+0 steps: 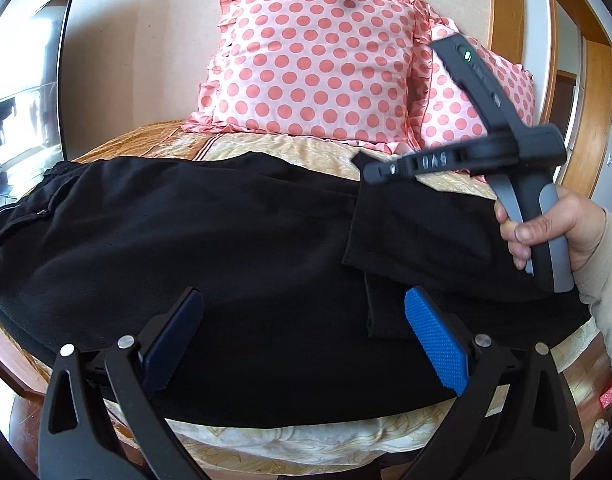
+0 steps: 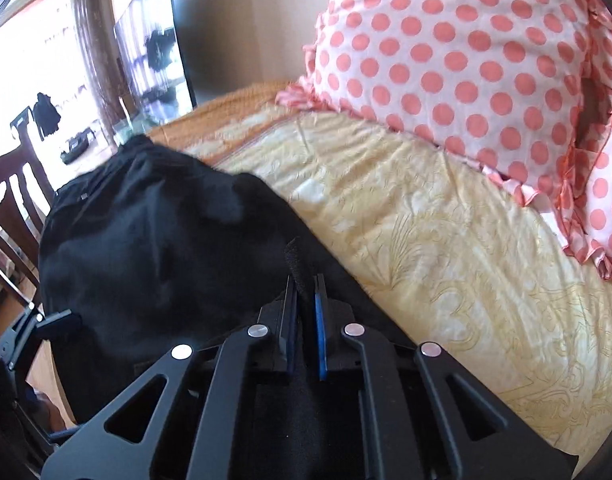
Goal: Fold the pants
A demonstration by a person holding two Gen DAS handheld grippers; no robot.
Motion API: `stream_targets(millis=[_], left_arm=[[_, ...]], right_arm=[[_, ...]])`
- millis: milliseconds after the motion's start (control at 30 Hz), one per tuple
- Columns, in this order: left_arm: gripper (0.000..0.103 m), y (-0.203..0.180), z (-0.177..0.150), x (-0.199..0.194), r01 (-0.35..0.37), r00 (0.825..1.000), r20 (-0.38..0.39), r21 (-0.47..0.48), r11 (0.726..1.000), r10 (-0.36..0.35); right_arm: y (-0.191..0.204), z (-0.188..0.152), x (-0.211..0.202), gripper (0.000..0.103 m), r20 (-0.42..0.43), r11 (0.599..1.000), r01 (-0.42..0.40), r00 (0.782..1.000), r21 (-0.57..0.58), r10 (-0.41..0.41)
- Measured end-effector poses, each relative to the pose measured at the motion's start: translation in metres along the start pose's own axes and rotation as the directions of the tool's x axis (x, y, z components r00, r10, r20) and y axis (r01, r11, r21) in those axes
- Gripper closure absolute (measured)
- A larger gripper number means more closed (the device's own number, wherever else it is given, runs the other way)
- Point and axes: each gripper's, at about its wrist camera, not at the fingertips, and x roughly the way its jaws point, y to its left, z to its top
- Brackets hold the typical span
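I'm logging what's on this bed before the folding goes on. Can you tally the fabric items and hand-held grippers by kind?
Black pants: 1
Pink polka-dot pillows: 2
Yellow patterned bedspread: 1
Hand-held grippers: 2, the left with jaws apart over the pants, the right shut on a fold of the pants
Total: 6

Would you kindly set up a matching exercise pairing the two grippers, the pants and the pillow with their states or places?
1. left gripper
2. right gripper
3. pants
4. pillow

A. propped against the wall
B. jaws shut on black fabric
C. spread across the bed
D. jaws open above the pants

Pairs: 1-D, 2-B, 3-C, 4-A
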Motion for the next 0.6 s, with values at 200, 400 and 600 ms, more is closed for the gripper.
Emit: stream_targets(millis=[200,400,600], left_arm=[[0.002,0.005,0.001,-0.006,-0.03,1.0,0.011,-0.001,1.0,0.03],[0.002,0.022,0.001,-0.01,-0.071,0.997,0.017,-0.048,0.996,0.072],[0.002,0.029,0.001,-0.018,-0.096,0.995,0.028,-0.063,0.993,0.098]], right_arm=[[0.011,-0.02,-0.031,0.046,0.072,0.999,0.033,0.997,0.005,-0.034],[0.062,-0.06,-0.072,0.048,0.154,0.987,-0.074,0.984,-0.141,0.095],[0.091,-0.08,-0.043,0.088,0.092,0.973,0.03,0.996,-0.229,-0.009]])
